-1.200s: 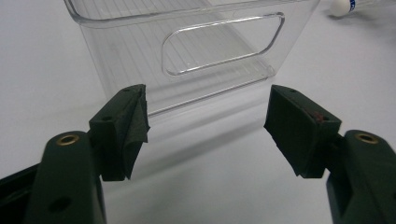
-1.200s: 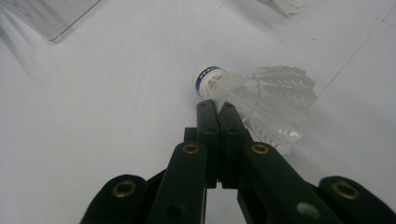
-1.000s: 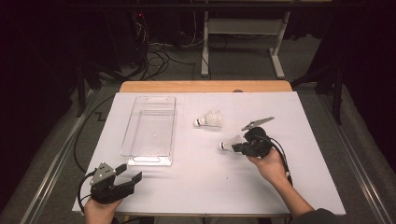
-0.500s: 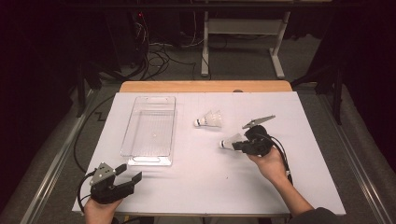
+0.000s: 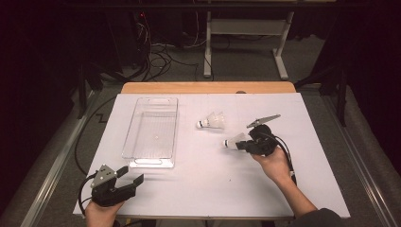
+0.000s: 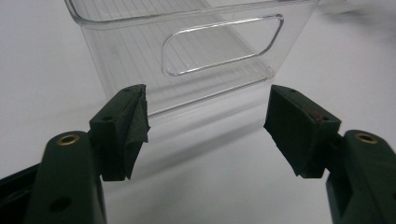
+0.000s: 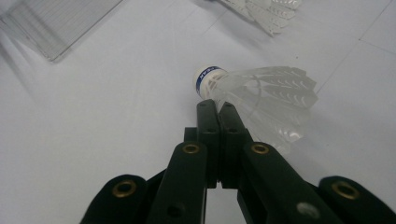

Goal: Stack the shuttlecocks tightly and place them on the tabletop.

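A white feather shuttlecock (image 5: pixel 234 141) (image 7: pixel 261 93) with a blue band on its cork lies at the tips of my right gripper (image 5: pixel 243 144) (image 7: pixel 215 103), right of the table's middle. Its jaws stand pressed together, pinching the skirt's edge just behind the cork. A second shuttlecock (image 5: pixel 213 121) (image 7: pixel 261 9) lies on its side a little farther off toward the tray. My left gripper (image 5: pixel 132 176) (image 6: pixel 208 126) rests near the front left corner, open, nothing between its pads. It faces the near end wall of a clear plastic tray (image 5: pixel 151 100) (image 6: pixel 140 60).
The white tabletop (image 5: pixel 208 184) has a wooden strip (image 5: pixel 208 87) along its far edge. Cables (image 5: pixel 283 151) trail from both grippers. Beyond the table stand a white desk frame (image 5: pixel 246 28) and loose wires on the floor.
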`<action>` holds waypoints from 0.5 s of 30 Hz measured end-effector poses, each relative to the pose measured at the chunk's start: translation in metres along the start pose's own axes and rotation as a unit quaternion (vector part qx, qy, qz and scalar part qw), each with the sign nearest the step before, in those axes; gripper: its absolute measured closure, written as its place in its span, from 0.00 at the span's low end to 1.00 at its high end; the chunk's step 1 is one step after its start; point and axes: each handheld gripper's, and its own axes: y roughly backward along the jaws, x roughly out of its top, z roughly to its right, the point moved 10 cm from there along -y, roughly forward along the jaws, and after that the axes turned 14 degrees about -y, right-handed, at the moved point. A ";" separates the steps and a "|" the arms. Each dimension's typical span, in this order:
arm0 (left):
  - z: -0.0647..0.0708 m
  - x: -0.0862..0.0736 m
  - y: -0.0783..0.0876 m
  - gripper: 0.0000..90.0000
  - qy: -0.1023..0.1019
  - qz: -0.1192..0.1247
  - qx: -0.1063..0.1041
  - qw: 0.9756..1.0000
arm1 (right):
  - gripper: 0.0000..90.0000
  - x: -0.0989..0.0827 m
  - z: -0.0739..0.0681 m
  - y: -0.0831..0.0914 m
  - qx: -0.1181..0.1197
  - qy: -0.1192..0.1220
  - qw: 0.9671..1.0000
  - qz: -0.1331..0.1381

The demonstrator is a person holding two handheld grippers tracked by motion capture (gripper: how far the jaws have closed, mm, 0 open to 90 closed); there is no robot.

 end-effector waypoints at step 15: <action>0.000 0.000 0.000 0.34 0.001 0.001 0.000 1.000 | 1.00 0.008 0.008 0.000 -0.003 -0.011 1.000 0.008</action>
